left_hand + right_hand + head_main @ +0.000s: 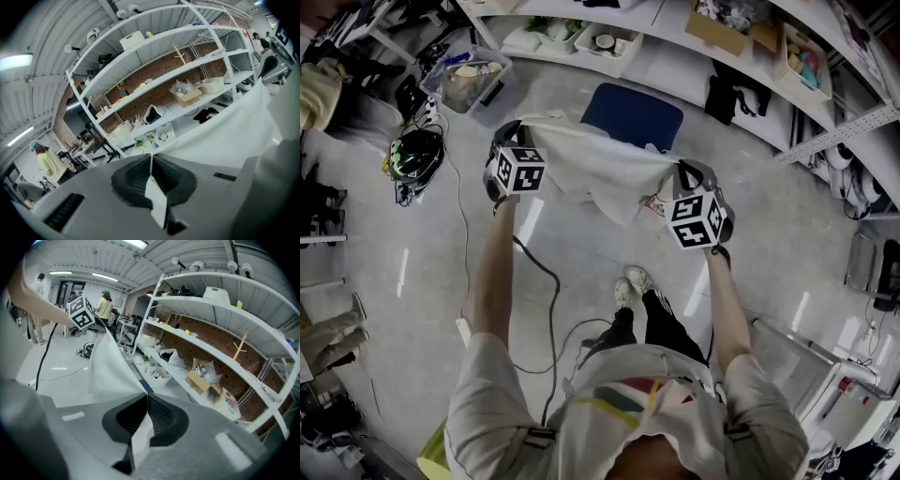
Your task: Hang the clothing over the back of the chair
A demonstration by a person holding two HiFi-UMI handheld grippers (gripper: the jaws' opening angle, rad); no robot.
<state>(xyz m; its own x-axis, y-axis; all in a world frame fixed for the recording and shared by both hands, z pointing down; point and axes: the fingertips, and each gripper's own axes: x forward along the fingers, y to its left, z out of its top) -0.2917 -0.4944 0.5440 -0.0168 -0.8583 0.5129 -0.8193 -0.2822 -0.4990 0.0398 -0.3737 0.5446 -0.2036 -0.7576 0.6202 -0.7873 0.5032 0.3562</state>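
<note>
Head view: white clothing (pixel 600 169) spread in the air between both tools, over the blue chair (pixel 633 114); contact with the chair can't be judged from above. The grip reads only in the gripper views: left hand-held gripper (pixel 151 176) clenched on a fold of cloth, right hand-held gripper (pixel 142 425) likewise. Right gripper view also shows the left marker cube (pixel 82 312) at the cloth's far end.
</note>
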